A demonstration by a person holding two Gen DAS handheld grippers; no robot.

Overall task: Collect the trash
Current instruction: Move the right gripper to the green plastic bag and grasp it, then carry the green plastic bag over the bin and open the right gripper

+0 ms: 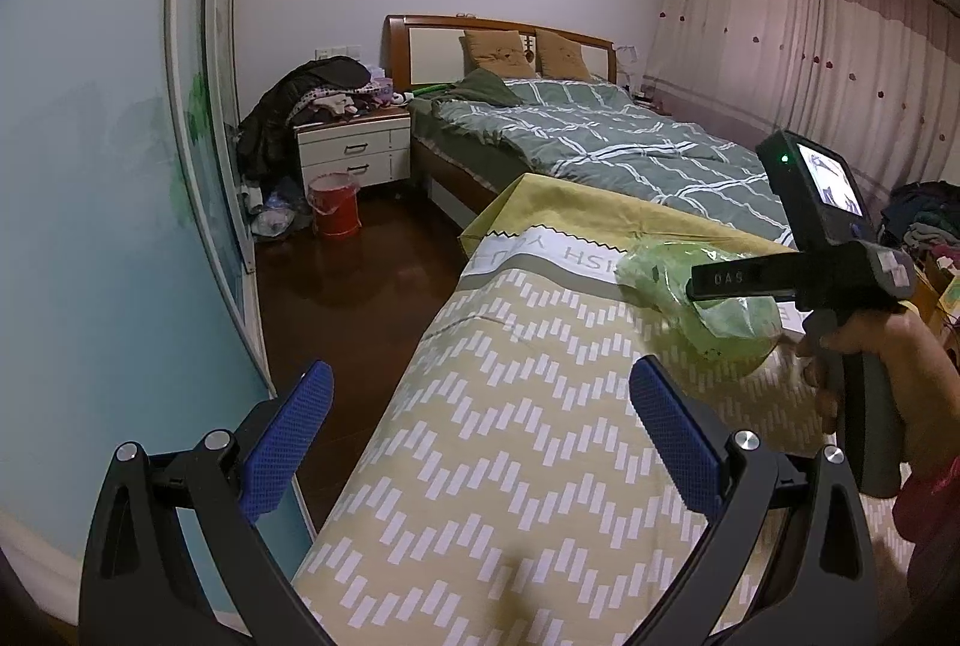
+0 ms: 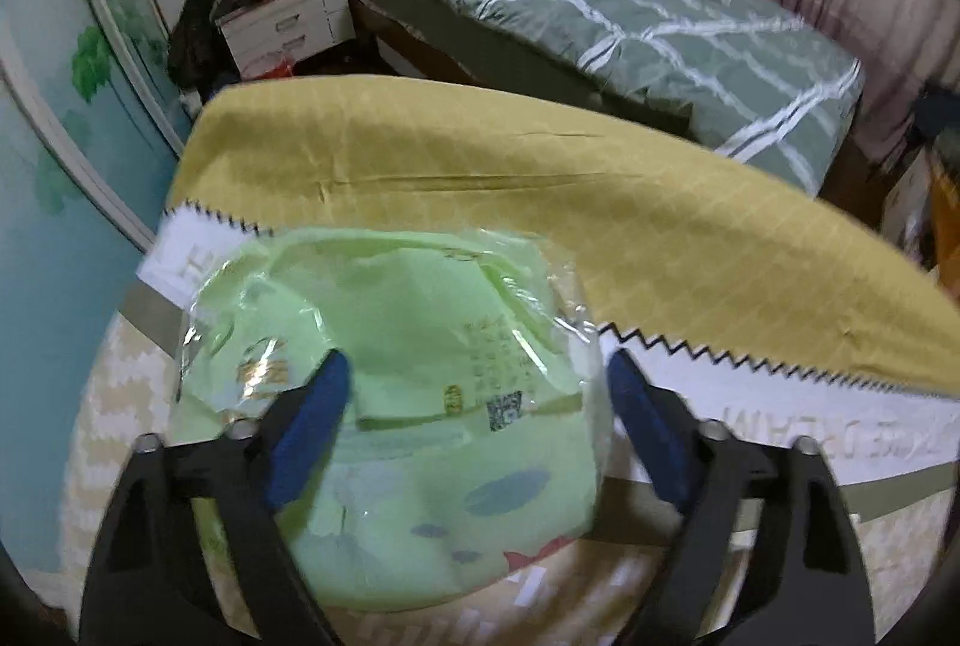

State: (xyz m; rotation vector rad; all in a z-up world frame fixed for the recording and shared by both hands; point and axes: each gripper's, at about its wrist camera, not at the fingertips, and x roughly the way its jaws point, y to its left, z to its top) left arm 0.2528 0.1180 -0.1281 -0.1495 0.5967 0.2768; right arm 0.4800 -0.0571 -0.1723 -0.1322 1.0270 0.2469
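A crumpled light-green plastic package (image 2: 414, 406) lies on the yellow patterned bed cover (image 2: 600, 202). My right gripper (image 2: 477, 394) points steeply down at it. The left blue pad rests over the package and the right pad sits at its right edge, so the jaws straddle part of it without a clear squeeze. In the left wrist view the same package (image 1: 660, 274) shows under the right gripper (image 1: 699, 286), which a hand (image 1: 882, 346) holds. My left gripper (image 1: 480, 394) hangs open over the cover's near left edge with nothing between its fingers.
A red bucket (image 1: 333, 205) with a plastic liner stands on the dark floor beside a white nightstand (image 1: 354, 148) piled with clothes. A bed with a green checked quilt (image 1: 600, 136) lies beyond. A painted wardrobe door (image 1: 108, 202) borders the left; pink curtains (image 1: 840, 22) hang at the right.
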